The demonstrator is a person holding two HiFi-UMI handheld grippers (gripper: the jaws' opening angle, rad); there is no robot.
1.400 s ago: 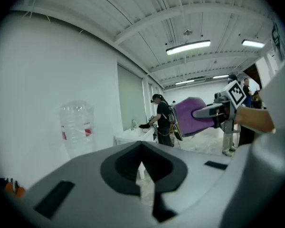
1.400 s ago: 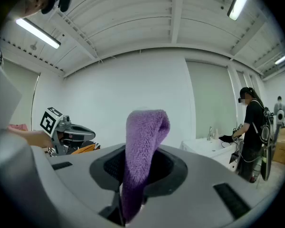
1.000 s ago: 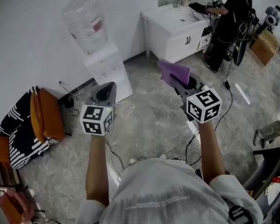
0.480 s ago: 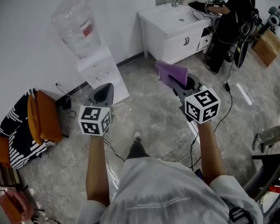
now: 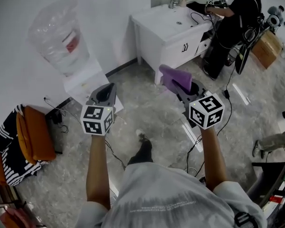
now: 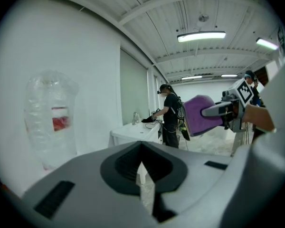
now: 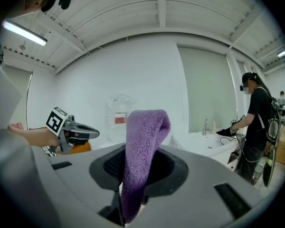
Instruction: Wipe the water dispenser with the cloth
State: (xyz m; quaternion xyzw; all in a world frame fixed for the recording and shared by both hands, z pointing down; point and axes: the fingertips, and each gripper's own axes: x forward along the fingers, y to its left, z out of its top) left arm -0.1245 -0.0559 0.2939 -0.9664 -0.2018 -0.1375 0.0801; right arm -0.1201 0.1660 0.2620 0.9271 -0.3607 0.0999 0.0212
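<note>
The water dispenser stands against the white wall at upper left, white-bodied, with a clear bottle on top. My left gripper hangs just right of the dispenser's body; its jaws are shut and hold nothing. My right gripper is farther right, shut on a purple cloth that sticks up from the jaws. The left gripper view shows the bottle ahead on the left and the cloth at right. In the right gripper view the cloth rises in front of the bottle.
A white sink cabinet stands right of the dispenser, with a person working at its far end. An orange cushion and striped fabric lie on the floor at left. Cables trail across the grey floor. A cardboard box sits far right.
The dispenser has slid left and grown larger in the head view as I stepped closer; a foot now shows below. Both grippers keep their pose, the cloth still held.
</note>
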